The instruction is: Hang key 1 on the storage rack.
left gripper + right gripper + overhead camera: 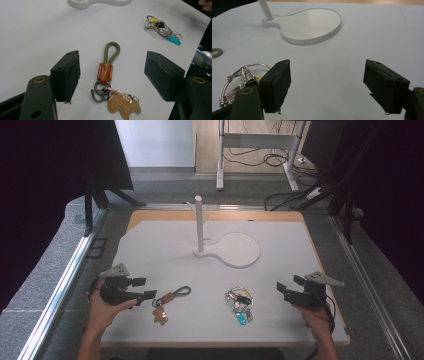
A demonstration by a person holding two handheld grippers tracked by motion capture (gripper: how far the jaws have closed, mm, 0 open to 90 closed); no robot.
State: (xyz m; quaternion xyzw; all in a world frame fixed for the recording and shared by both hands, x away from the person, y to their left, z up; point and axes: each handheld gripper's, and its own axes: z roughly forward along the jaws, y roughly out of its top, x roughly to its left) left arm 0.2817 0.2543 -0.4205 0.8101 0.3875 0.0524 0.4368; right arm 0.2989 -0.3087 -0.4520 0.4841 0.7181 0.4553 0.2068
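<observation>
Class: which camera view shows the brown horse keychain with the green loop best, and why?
The left gripper view: the keychain lies close up between the open tongs, its loop, leather tab and horse charm all clear. The high view shows it small. The right gripper view catches just its green loop end.

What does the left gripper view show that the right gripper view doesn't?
Left gripper view: the brown leather keychain with its horse charm, lying between that gripper's open jaws, and the teal tag on the key bunch. Right gripper view: the white post rising from the stand. Both share the metal key bunch, the white stand base and the white table.
</observation>
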